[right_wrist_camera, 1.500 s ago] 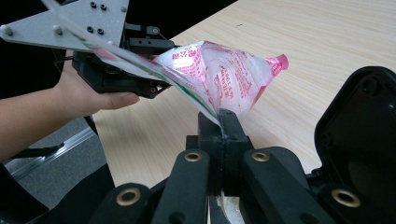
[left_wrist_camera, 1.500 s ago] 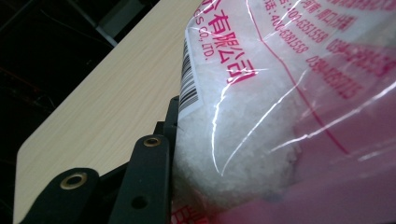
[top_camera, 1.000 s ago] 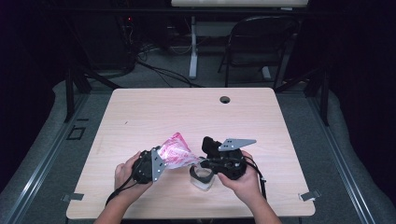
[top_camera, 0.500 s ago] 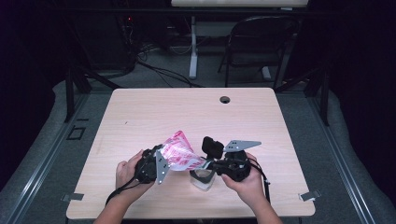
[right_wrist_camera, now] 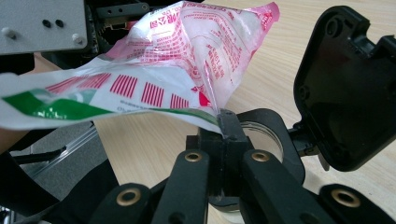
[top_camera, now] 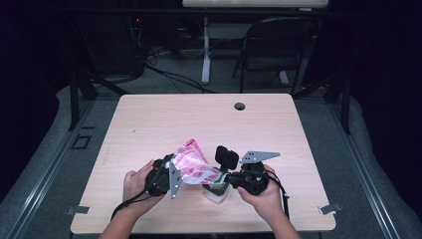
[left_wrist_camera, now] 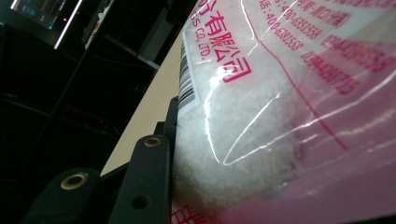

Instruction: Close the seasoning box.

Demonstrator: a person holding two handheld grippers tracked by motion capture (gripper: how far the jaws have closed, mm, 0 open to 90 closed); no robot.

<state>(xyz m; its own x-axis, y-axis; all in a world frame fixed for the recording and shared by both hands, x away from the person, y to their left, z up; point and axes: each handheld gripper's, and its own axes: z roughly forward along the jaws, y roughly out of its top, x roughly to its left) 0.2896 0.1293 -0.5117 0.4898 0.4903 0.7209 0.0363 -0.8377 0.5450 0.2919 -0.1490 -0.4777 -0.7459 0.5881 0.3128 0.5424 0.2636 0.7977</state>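
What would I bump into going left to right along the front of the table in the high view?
Left hand → left tool → pink and white bag → right tool → right hand. The clear jar under the bag overlaps, so it is left out.

Bag (top_camera: 195, 165): clear film with white grains inside, pink-red print and characters, pink-red striped blocks, a black barcode on white, a green band along one edge.
Grippers: left (top_camera: 171, 174) and right (top_camera: 226, 175), black jaws with brass-coloured rivets; grey plates.
Container (top_camera: 217, 194): clear, whitish.
Table (top_camera: 159, 124): pale wood grain, one dark round hole.
Chair (top_camera: 276, 47): black.
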